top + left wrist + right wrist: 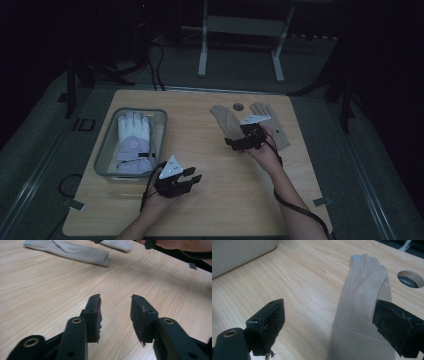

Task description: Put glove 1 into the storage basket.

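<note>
Hovering spread-fingered, right gripper [235, 143] straddles beige glove [226, 122]; left gripper [195, 176] spread beside bin [106, 150].

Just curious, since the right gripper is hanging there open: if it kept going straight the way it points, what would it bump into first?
Most likely the beige glove lying flat on the table; the right gripper is open, just above its cuff.

A light wooden table [220, 200] (with a round cable hole [238, 106] near its far edge) carries a grey bin [106, 150] on the left and two tan gloves [226, 121] lying flat toward the far right.
</note>
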`<state>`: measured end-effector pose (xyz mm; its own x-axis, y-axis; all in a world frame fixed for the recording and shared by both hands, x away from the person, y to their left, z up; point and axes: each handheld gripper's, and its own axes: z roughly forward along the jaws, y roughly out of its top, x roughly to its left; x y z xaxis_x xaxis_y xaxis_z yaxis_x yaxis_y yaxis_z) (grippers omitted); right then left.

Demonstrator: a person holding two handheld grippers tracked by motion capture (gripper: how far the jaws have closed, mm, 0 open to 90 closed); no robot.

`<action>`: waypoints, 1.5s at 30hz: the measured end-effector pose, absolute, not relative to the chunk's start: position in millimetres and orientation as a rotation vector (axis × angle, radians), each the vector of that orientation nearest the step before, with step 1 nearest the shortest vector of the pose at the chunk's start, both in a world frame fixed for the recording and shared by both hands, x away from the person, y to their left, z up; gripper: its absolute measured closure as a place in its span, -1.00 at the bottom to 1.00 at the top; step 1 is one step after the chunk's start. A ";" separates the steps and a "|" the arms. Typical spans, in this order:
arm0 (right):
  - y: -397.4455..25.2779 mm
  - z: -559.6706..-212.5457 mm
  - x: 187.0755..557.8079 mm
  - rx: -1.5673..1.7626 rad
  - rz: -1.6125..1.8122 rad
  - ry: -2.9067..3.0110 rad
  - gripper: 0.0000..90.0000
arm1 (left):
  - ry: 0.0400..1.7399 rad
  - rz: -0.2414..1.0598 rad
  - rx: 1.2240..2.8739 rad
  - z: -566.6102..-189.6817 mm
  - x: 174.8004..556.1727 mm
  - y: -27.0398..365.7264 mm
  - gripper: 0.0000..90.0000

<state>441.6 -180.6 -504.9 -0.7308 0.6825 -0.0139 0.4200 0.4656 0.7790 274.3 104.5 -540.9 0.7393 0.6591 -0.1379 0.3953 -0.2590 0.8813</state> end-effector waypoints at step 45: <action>-173.6 -552.1 534.8 1.100 0.926 2.416 0.02 | 0.847 0.339 1.868 -559.0 254.6 104.8 -0.94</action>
<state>534.8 -173.6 -552.1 -0.6482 0.7609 -0.0275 0.5476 0.4910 0.6775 254.6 104.8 -559.0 0.7136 0.6867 -0.1383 0.4020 -0.2398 0.8837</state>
